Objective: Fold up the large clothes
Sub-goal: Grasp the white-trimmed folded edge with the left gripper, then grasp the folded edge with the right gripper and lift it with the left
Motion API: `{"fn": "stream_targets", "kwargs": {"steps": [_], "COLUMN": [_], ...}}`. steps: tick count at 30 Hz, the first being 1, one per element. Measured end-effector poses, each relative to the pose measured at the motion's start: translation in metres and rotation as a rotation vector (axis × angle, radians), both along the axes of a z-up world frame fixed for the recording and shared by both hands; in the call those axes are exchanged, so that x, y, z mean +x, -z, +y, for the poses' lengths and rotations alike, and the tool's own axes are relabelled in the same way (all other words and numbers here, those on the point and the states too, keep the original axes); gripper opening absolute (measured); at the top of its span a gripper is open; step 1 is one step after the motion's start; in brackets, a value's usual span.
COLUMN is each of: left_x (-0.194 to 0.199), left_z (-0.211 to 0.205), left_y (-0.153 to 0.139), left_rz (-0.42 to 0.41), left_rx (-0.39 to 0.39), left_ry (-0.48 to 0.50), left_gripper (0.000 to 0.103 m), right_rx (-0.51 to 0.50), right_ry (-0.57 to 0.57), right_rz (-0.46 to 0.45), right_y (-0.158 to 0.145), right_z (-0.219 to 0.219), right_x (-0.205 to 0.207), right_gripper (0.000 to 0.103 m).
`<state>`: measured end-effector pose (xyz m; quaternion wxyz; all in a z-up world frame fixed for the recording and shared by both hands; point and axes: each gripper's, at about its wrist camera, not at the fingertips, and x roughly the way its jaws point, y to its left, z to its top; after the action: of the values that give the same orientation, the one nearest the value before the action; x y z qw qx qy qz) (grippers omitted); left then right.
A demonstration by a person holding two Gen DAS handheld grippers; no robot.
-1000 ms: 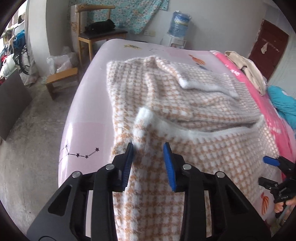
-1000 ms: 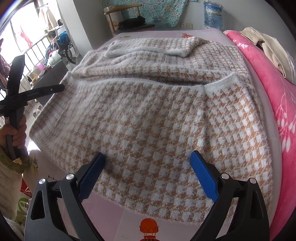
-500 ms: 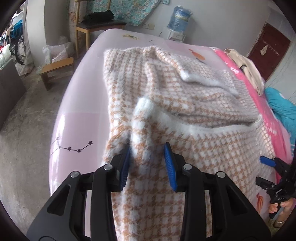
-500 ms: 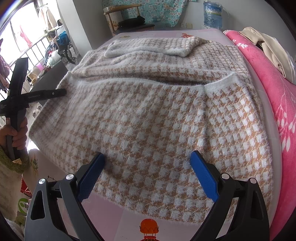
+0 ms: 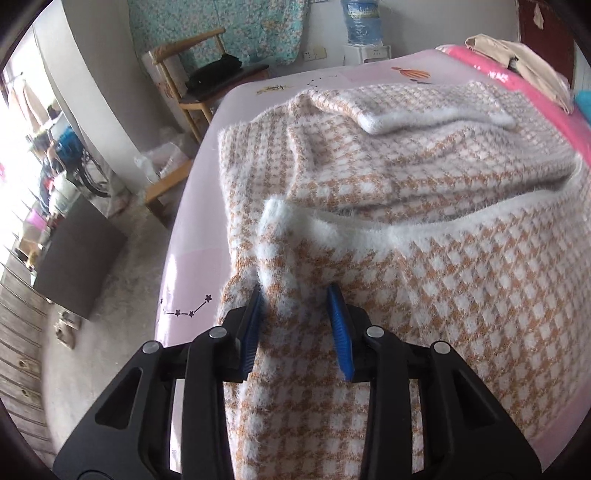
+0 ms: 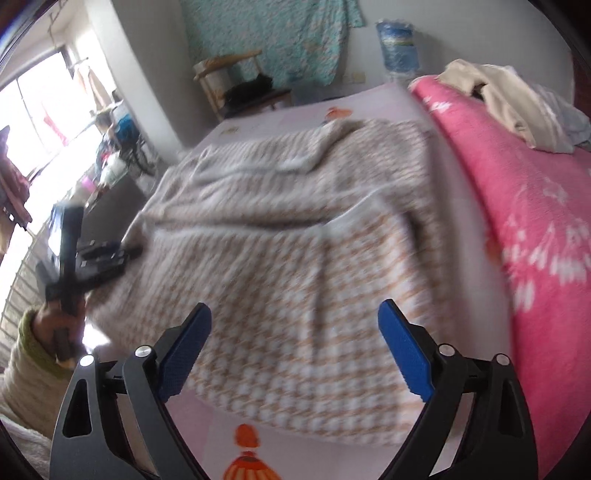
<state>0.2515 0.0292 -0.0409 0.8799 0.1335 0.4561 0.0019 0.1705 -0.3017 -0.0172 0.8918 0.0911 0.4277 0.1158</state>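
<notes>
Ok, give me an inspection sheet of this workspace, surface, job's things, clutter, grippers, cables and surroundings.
Surface: pale pink bed sheet with printed stars and cartoon figures.
Job's things: orange and white checked sweater spread over the bed, partly folded, with a fuzzy white edge across the middle.
Clutter: pink blanket along the far side, a beige garment heaped on it.
Grippers: left gripper has sweater fabric bunched between its blue pads, which stand partly apart; grip not certain. Right gripper is wide open above the near hem, holding nothing; its view is motion-blurred.
Cables: nothing seen.
Surroundings: wooden chair with a dark item on the seat, water bottle, floral cloth on the wall.
</notes>
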Motion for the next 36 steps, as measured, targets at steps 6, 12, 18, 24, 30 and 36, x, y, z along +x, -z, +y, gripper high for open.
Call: {"fn": "stream_targets", "kwargs": {"steps": [6,12,18,24,30,36], "left_x": [-0.001,-0.003,-0.002,-0.002,-0.002,-0.002], "left_z": [-0.003,-0.003,-0.003,-0.002,-0.003,-0.003], "left_y": [-0.002,-0.001,-0.001,-0.003,-0.002,-0.002], "left_rz": [-0.008,-0.011,-0.011,-0.009,-0.008,-0.009], "left_rx": [0.020,0.017,0.017,0.012,0.011,0.010], "left_ry": [-0.020,-0.023,-0.023,-0.025,-0.019,-0.016], "left_gripper": [0.032,0.032,0.032,0.032,0.032,0.032], "right_rx": [-0.010,0.057,0.080,0.050,-0.034,-0.121], "right_ry": [0.035,0.046,0.010,0.031,0.027,0.023], "right_rz": [0.054,0.152,0.193,0.220,0.201,0.197], "right_y": [0.014,0.035,0.033,0.040,0.037,0.038], "right_z": [-0.027,-0.046,-0.042,-0.038,-0.025,-0.016], "right_x": [0.047,0.065,0.053,0.061,0.068,0.066], "right_gripper": [0.057,0.043,0.036,0.036,0.033,0.030]}}
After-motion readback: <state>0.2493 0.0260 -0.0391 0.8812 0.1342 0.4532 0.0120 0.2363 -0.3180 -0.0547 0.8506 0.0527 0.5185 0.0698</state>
